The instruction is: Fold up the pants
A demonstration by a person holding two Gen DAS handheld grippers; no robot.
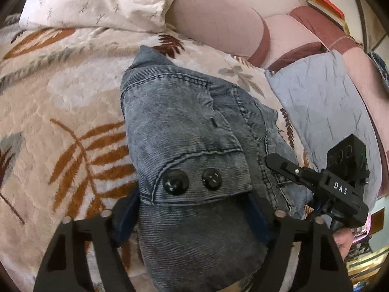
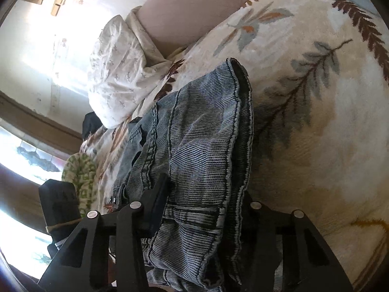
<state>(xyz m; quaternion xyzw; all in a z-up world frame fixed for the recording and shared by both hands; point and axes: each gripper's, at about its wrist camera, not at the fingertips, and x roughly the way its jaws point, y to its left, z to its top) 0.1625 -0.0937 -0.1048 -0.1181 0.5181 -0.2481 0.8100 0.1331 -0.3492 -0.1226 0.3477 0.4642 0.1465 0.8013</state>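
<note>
Grey-blue corduroy pants [image 1: 194, 133], folded bundle on leaf-print fleece blanket [image 1: 60, 97]; left gripper [image 1: 194, 219] and right gripper [image 2: 201, 209] each straddle it, clamping unclear. Loose grip risks fold springing apart.

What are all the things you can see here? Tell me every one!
pants: one, faded blue-grey, folded in a bundle on the blanket, between both grippers
buttons: two, black, on a pants flap
blanket: one, cream with brown and grey leaves, under the pants
white pillow: one, white with small grey marks, at the blanket's far edge
blue pillow: one, pale blue, right of the pants
books: a small stack, top one red, far right
left gripper: one, black, straddling the pants
right gripper: one, black, around the pants' edge
hand: one, holding the right gripper
</note>
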